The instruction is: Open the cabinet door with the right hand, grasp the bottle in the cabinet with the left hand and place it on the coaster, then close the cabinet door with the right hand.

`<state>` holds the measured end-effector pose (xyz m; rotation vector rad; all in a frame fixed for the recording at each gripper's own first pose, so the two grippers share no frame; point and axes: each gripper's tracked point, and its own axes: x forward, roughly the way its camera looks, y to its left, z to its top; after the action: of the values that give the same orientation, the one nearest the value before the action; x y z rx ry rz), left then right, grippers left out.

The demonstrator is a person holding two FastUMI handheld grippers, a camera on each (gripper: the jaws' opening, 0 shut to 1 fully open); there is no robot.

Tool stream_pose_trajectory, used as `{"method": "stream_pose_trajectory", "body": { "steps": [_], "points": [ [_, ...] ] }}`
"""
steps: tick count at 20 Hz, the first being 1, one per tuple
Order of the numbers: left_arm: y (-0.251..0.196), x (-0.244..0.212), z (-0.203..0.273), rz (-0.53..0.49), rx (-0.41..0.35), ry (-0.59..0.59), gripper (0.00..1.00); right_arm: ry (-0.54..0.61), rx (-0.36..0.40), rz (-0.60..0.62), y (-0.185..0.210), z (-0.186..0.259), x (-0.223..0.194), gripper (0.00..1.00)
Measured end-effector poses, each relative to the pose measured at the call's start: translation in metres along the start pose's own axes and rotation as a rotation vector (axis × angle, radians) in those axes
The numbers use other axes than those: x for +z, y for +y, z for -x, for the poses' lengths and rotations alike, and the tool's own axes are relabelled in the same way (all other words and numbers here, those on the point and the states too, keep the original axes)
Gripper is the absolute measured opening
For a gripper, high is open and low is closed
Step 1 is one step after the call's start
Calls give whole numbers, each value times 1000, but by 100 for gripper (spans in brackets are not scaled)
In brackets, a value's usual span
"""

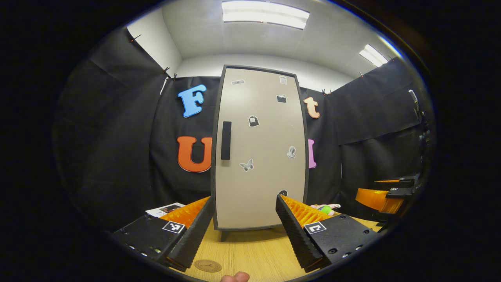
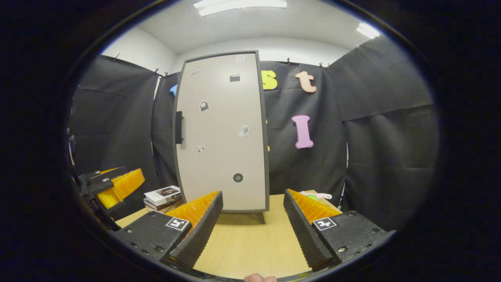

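Cabinet door (image 1: 260, 149) is closed, so I can't see the bottle; it isn't visible from either camera. The door is a pale panel in a dark frame, dotted with small stickers, with a dark vertical handle (image 1: 226, 140) near its left edge. The cabinet stands upright on the wooden table (image 1: 250, 250), toward the back, against the black cloth wall.

Coaster (image 1: 208, 266): a round brown disc lying flat on the table, low in the left gripper view, just beside my left finger's tip and well short of the cabinet. Nothing on it.

Left gripper (image 1: 246, 235) is spread wide, nothing between the fingers, aimed at the lower part of the door but apart from it. Right gripper (image 2: 250, 229) is likewise wide apart and empty (pointing at the table in front of the cabinet's right half), not touching the handle (image 2: 179, 127), which sits off to its upper left.

In the right gripper view the left gripper (image 2: 113, 186) shows at far left, raised above the table edge. In the left gripper view the right gripper (image 1: 385, 194) shows at far right.

Other stuff: a stack of books (image 2: 162, 197) left of the cabinet, and a pink-and-green toy (image 1: 325, 208) on the table to its right, partly hidden by a finger. A fingertip (image 1: 235, 277) pokes in at the bottom edge.
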<state>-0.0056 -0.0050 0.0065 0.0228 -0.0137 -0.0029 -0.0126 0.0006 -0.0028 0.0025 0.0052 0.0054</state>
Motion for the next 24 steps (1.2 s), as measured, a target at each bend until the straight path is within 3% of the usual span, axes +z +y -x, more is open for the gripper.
{"method": "stream_pose_trajectory", "body": {
  "steps": [6, 10, 14, 19, 24],
  "points": [
    [-1, 0, 0, 0, 8, 11, 95, -31, 5, 7, 0, 2, 10, 100],
    [5, 2, 0, 9, 35, 15, 94, -69, 54, 62, 12, -12, 29, 100],
    [9, 3, 6, 0, 52, 16, 94, -61, 183, 82, 48, -45, 47, 100],
    [18, -1, 17, -17, 83, 31, 95, -46, 364, 18, 113, -109, 85, 99],
    [17, -1, 27, -38, 89, 39, 94, -48, 464, 50, 179, -175, 116, 100]
  ]
}}
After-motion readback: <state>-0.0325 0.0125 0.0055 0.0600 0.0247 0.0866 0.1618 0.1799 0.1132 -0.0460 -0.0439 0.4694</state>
